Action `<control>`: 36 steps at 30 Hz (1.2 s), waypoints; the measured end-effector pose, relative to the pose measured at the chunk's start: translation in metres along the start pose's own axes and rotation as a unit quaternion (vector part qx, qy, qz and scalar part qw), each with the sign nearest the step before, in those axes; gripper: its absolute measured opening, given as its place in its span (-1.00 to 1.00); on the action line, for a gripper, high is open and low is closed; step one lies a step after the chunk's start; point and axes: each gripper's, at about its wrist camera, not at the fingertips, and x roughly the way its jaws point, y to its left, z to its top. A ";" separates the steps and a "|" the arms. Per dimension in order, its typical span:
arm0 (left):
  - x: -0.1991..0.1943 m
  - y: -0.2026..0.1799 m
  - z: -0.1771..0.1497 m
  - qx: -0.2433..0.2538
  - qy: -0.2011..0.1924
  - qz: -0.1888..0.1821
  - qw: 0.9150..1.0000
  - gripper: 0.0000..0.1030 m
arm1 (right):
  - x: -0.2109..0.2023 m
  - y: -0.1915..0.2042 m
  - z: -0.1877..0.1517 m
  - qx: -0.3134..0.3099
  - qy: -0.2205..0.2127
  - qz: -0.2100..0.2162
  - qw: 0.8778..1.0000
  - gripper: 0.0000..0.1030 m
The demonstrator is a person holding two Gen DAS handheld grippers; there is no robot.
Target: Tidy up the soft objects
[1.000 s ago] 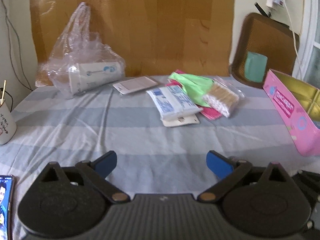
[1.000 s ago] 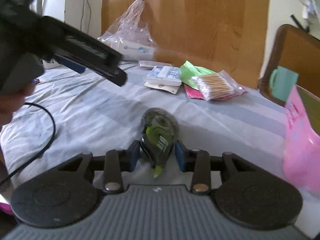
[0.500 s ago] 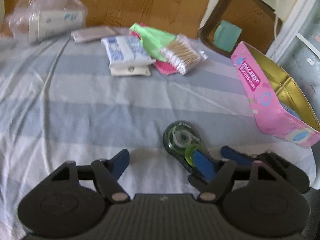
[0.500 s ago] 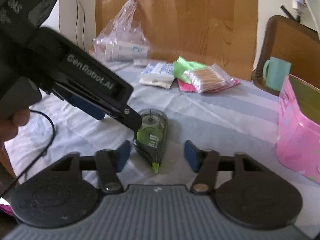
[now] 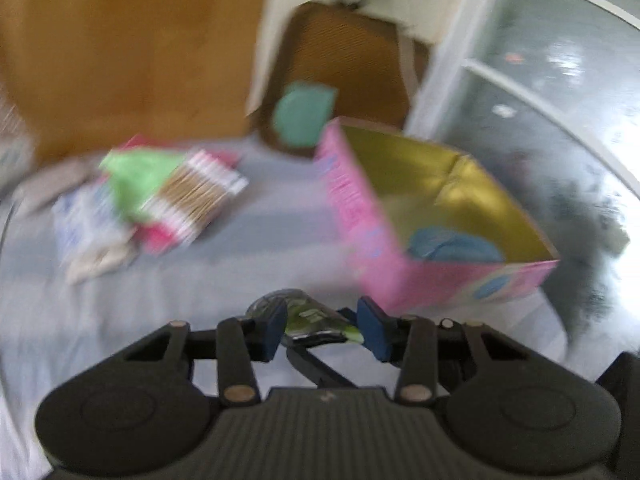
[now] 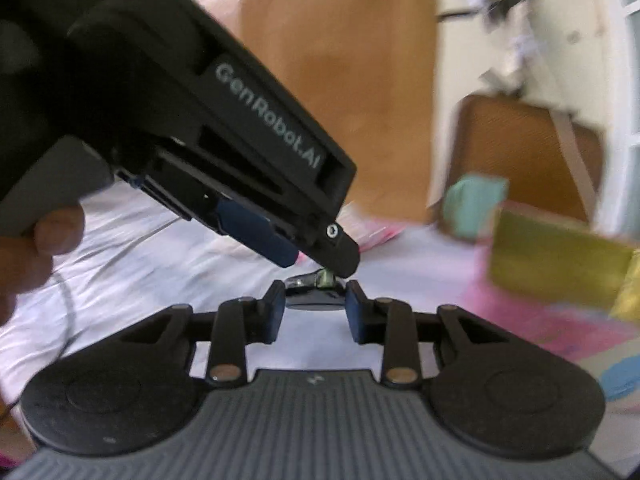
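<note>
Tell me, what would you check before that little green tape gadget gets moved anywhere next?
1. Left tool grips the correction tape: ok, the tape sits between both fingers.
2. Right tool open: ok, its fingers stand apart, with the tape just beyond them.
3. Grip firm enough to carry: cannot tell, the picture is blurred.
4. Pink box open on top: ok, its gold inside shows.
5. Room in the box: ok, only a blue item lies in the near corner.
6. Tools clear of each other: not ok, the left tool hangs right over the right tool's fingertips.
</note>
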 end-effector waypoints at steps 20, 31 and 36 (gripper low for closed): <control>0.035 0.005 -0.026 -0.057 0.085 -0.021 0.995 0.43 | -0.047 -0.046 -0.062 0.085 0.065 -0.022 0.994 0.02; 0.049 -0.002 -0.049 -0.030 0.123 0.009 0.992 0.43 | -0.021 -0.009 -0.063 0.040 0.080 0.004 0.996 0.29; 0.054 -0.017 -0.056 0.000 0.117 -0.024 0.993 -0.04 | -0.030 -0.008 -0.059 0.038 0.067 0.002 0.997 0.00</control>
